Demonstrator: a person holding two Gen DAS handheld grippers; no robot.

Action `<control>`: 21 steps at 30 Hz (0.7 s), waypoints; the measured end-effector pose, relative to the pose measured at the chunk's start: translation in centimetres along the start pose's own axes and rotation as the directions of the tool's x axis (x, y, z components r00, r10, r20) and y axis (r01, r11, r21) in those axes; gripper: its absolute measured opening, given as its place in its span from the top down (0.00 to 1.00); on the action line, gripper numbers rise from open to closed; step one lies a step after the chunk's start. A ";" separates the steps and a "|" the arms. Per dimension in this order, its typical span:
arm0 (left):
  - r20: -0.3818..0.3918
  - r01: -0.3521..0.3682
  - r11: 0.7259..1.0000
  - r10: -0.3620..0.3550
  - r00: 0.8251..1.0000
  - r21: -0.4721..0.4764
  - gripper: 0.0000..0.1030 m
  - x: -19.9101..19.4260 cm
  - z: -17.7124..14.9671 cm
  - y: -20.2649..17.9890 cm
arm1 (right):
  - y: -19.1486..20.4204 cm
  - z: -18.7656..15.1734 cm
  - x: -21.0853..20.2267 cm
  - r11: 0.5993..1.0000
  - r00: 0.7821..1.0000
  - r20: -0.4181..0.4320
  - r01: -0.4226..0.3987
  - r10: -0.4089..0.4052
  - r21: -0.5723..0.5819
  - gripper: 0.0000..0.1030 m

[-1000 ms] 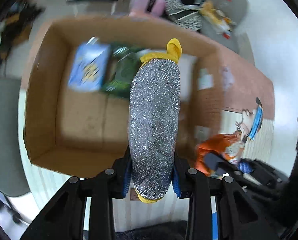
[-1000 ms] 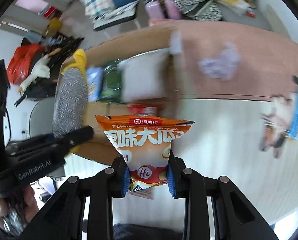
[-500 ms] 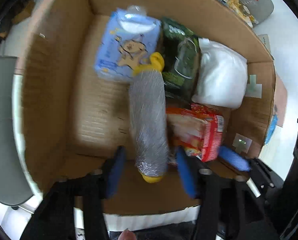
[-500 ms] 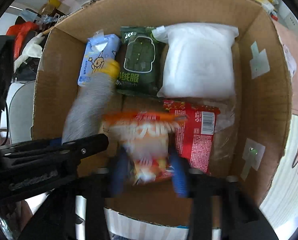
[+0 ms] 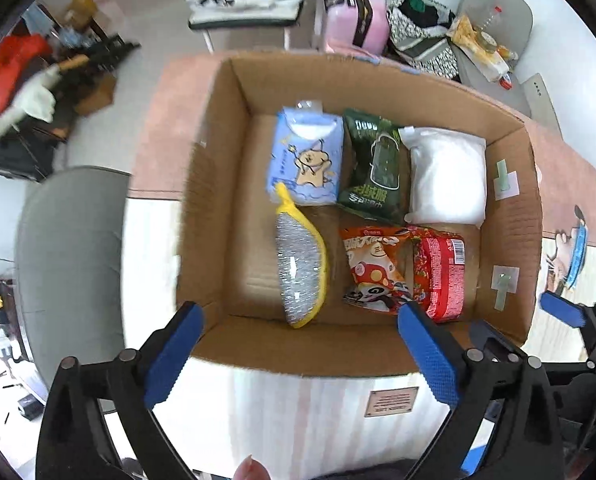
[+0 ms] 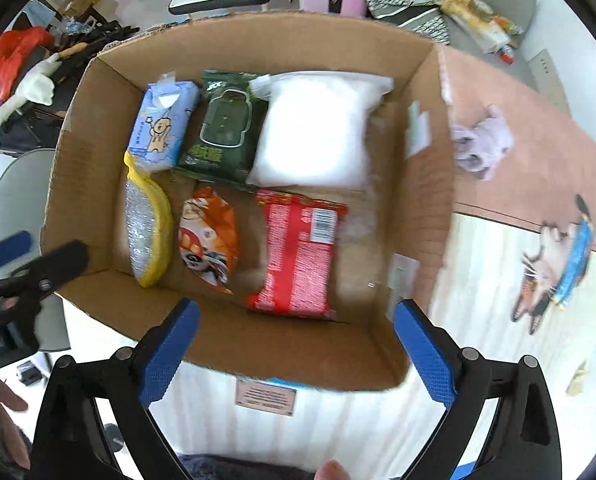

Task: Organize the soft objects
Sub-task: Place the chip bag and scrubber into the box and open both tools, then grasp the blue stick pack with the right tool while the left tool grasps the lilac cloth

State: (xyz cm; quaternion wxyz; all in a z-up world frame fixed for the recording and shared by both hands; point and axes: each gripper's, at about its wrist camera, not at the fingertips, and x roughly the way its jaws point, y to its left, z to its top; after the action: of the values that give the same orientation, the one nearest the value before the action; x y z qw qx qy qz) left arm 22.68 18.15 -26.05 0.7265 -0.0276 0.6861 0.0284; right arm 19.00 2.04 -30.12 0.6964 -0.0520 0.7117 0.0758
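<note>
A cardboard box stands open below both grippers. In it lie a silver scrubber with yellow trim, an orange snack bag, a red packet, a blue tissue pack, a green wipes pack and a white bag. My left gripper is open and empty above the box's near wall. My right gripper is open and empty there too.
A crumpled lilac cloth lies on the pink mat right of the box. A cartoon figure print is on the mat's right. A grey chair stands left. Clutter, a pink case and clothes lie beyond the box.
Both grippers opened and pulled back up. The scrubber left my left gripper and the orange snack bag left my right; both now lie in the box.
</note>
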 end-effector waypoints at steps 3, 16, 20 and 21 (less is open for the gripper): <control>0.048 -0.018 1.000 0.018 0.999 -0.010 0.03 -1.5 -1.0 -0.3 | -0.3 -1.2 -1.0 1.000 1.000 0.027 0.016 -0.016 -0.003 0.00; 0.169 -0.004 0.999 0.011 0.986 -0.042 0.03 -8.0 -4.3 -1.9 | -1.2 -5.3 -8.2 0.999 0.981 0.186 -0.053 0.051 0.006 0.00; 0.191 -0.008 1.000 0.010 0.982 -0.013 0.03 -9.4 -3.7 -4.0 | -2.2 -5.9 -9.2 0.994 0.976 0.194 -0.106 0.103 0.008 0.00; 0.199 -0.021 1.000 0.021 0.980 0.000 0.03 -9.7 -3.4 -4.9 | -2.8 -6.0 -9.4 0.992 0.973 0.199 -0.123 0.117 0.015 0.00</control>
State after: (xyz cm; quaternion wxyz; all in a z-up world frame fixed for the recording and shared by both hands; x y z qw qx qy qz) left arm 19.14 12.96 -16.53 0.7911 -0.0168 0.6102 0.0379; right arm 13.82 -2.12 -20.73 0.7584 0.0084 0.6419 0.1127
